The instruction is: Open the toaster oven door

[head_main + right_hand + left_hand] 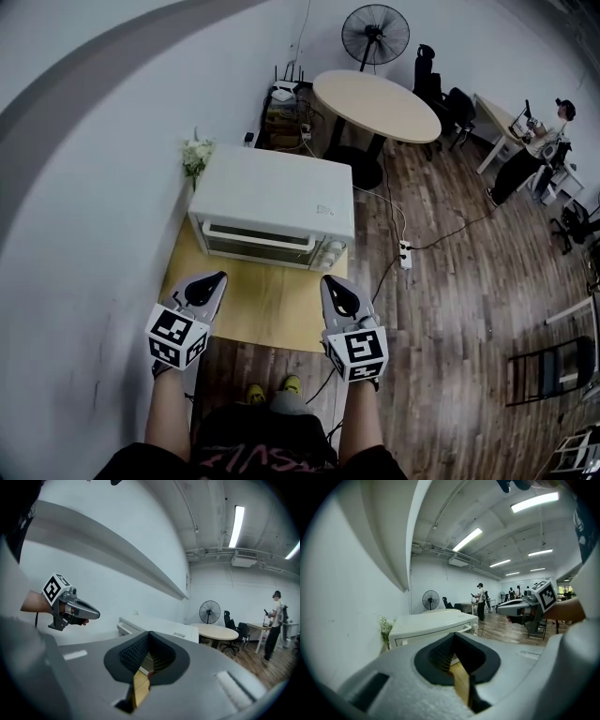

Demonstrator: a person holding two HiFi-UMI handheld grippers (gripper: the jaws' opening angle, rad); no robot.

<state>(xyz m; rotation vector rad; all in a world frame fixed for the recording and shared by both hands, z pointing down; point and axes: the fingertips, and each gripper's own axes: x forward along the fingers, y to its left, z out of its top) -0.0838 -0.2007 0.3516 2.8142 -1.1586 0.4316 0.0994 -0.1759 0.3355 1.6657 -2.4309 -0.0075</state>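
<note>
A white toaster oven [274, 208] stands on a low yellow table [267, 305] against the wall, its glass door [259, 241] closed with a long handle [259, 236] along the top of the door. My left gripper [218, 278] hovers over the table's left front, shut and empty, short of the oven. My right gripper [329, 281] is shut and empty too, just in front of the oven's right knobs [330, 253]. The oven [433, 625] shows ahead in the left gripper view past the closed tips [451, 637]. In the right gripper view the oven [157, 627] lies beyond the closed tips [149, 633].
A small bunch of white flowers [196, 156] stands beside the oven at the wall. A power strip [405, 254] and cables lie on the wooden floor to the right. Behind are a round table [375, 103], a fan [375, 34], chairs and a person [536, 150] far right.
</note>
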